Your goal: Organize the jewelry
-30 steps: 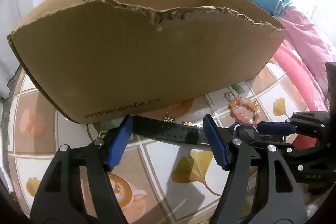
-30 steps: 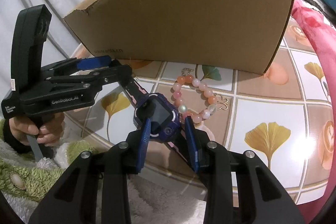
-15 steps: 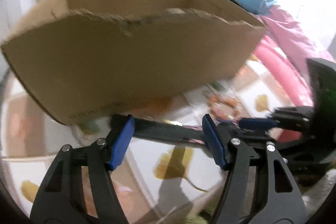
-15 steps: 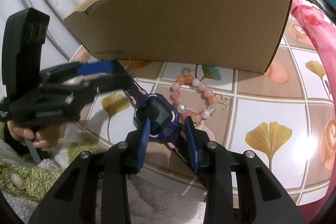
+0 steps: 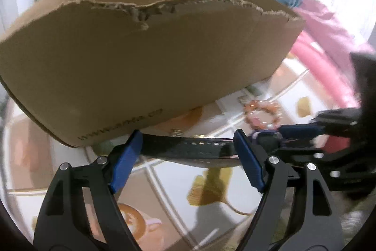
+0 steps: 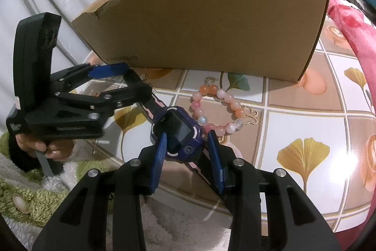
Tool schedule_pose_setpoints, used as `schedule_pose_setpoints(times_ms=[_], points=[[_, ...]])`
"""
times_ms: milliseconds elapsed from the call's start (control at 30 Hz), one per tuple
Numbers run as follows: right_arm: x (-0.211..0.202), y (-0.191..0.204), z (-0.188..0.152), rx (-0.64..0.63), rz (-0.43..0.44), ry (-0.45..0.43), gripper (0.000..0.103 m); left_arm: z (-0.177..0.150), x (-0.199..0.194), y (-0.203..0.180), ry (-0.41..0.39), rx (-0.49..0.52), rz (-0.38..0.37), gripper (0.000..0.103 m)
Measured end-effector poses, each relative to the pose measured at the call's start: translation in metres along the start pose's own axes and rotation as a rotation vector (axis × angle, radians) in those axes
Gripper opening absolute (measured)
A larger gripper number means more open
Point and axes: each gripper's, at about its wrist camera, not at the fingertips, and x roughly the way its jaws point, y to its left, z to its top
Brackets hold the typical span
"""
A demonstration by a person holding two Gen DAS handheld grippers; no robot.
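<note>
A dark blue smartwatch [image 6: 181,131] hangs just above the tiled table [image 6: 305,133], and my right gripper [image 6: 188,152] is shut on its body. Its black strap [image 5: 188,145] stretches lengthwise across the gap of my left gripper [image 5: 186,140], whose jaws are opening and do not press on it. In the right wrist view the left gripper [image 6: 137,82] stands at the left, a hand on its handle. A bracelet of pink and orange beads [image 6: 199,112] with a gold butterfly charm lies flat beside the watch, also seen as the bracelet [image 5: 270,107] from the left.
A torn-edged cardboard box [image 5: 141,62] stands open-topped right behind the jewelry and fills the far side; the same box [image 6: 211,27] shows from the right. A small gold trinket [image 5: 176,132] lies at its foot. Pink bedding [image 5: 329,58] borders the table at right, green fleece [image 6: 23,199] at near left.
My left gripper's jaws have spread wider around the strap and its view has tilted slightly. The right gripper keeps still, holding the watch as before.
</note>
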Motion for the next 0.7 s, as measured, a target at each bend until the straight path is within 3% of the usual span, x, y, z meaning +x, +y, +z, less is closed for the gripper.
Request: schedule_pose_setpoints(times_ms=[167, 433, 700], points=[[0.000, 0.001, 0.001, 0.000, 0.000, 0.000, 0.035, -0.002, 0.000, -0.005, 0.015, 0.002, -0.056, 0.075], [0.001, 0.001, 0.004, 0.003, -0.004, 0.003, 0.038, -0.002, -0.003, -0.015, 0.031, -0.025, -0.079, 0.072], [0.001, 0.001, 0.004, 0.005, 0.000, 0.003, 0.039, 0.000, -0.005, -0.002, -0.012, -0.008, 0.058, 0.072]])
